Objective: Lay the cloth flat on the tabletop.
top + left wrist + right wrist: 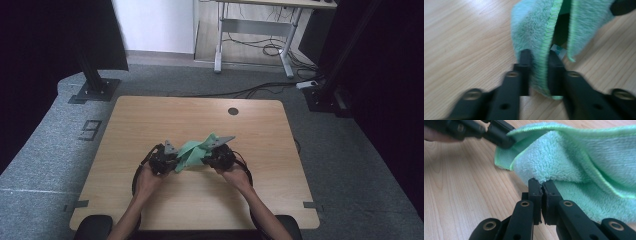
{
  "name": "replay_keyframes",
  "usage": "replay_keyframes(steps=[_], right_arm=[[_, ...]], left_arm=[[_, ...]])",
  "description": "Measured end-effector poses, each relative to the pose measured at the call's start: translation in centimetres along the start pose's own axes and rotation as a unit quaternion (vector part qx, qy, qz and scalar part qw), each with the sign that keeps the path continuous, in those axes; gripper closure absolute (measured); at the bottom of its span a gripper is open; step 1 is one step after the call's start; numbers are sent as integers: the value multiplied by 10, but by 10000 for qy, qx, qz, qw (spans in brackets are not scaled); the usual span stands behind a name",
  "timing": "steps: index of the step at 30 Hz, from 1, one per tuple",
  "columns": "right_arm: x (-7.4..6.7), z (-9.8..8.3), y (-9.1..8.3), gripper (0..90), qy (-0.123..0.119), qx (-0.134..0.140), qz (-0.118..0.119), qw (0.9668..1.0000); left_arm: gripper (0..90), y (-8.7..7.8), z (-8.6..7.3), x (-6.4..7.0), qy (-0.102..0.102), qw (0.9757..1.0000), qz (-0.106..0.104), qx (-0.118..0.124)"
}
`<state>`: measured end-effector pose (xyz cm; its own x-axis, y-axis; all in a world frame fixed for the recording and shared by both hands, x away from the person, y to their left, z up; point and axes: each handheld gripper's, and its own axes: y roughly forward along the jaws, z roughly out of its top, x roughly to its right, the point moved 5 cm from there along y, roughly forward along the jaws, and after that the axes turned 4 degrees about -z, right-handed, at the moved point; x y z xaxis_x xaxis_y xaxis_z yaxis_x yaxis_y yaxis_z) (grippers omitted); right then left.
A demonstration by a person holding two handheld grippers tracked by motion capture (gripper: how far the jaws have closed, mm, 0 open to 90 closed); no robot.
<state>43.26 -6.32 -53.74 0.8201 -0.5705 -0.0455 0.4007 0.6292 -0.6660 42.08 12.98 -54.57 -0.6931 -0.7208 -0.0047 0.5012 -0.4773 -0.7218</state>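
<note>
1. The table [150,120] is pale wood with a dark round hole [233,111] near its far edge; the hole serves as the landmark here.
2. The left gripper [170,159] sits nearer the person than the hole and to its left, held in the left hand [148,179].
3. In the left gripper view, its jaws are clamped on a hemmed fold of the cloth [534,37], with pile pressed between the black fingers [525,62].
4. A small white label [558,50] shows on the cloth just beyond those jaws.
5. The cloth [194,154] is green and fluffy, bunched between the two grippers, nearer the person than the hole and slightly left of it, raised off the wood at both held ends.
6. The right gripper [212,156] is just right of the cloth, almost straight in front of the hole on the person's side, in the right hand [234,176].
7. In the right gripper view, its jaws are pressed together, pinching a corner of the cloth [579,160] at the tips [535,186].
</note>
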Motion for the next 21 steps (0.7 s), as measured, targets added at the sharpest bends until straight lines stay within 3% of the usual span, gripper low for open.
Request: replay_keyframes(steps=[7, 13, 14, 18, 21], right_arm=[[11, 0, -23, 858, 23, 133, -240, 9996], [25, 3, -47, 858, 139, 267, -462, 9985], [32, 7, -58, 859, 155, 326, -574, 9977], [42, 16, -78, 859, 215, 497, -723, 9959], [49, 25, -93, 858, 240, 648, -819, 9942]], left_arm=[[867, -20, -1, -14, -265, 9995, -32, 159], [862, -30, -3, -20, -370, 9991, -76, 213], [862, -34, -4, -21, -435, 9986, -134, 261], [860, -45, -2, -24, -547, 9972, -276, 419], [858, -56, 1, -25, -642, 9948, -488, 619]])
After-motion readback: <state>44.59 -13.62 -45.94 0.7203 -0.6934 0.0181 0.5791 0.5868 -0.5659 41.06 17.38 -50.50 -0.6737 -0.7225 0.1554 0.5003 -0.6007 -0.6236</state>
